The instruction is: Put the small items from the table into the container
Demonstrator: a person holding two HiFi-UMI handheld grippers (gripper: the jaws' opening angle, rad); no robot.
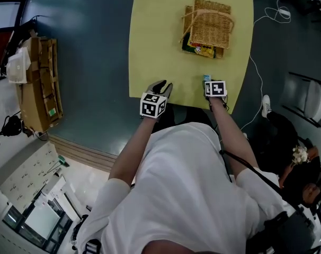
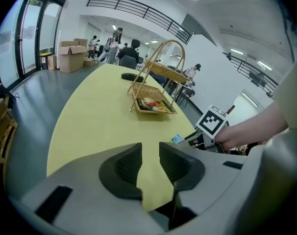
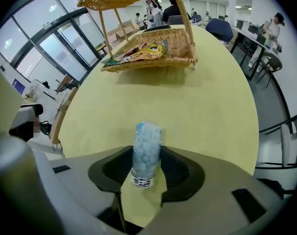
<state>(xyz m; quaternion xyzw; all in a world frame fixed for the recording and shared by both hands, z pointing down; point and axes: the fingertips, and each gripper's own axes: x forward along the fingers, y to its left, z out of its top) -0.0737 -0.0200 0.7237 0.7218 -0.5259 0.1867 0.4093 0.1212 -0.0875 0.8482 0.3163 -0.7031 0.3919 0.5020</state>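
The right gripper [image 3: 146,166] stands released: its jaws are parted around a small clear bottle [image 3: 147,148] of white pellets with a blue label. The dark pads sit close on either side of it, with no squeeze to be seen. The bottle rests on the yellow table [image 1: 160,41], low in the head view by the table's lower edge, just above the right gripper's marker cube [image 1: 215,88]. The wicker basket [image 1: 209,28] with its hoop handle stands well apart from the bottle, toward the top centre of the head view, with snack packets [image 3: 138,50] in its lower tray. The left gripper [image 2: 149,156] hangs at the table's lower edge, left of the right one, its jaws apart with only bare tabletop showing between them
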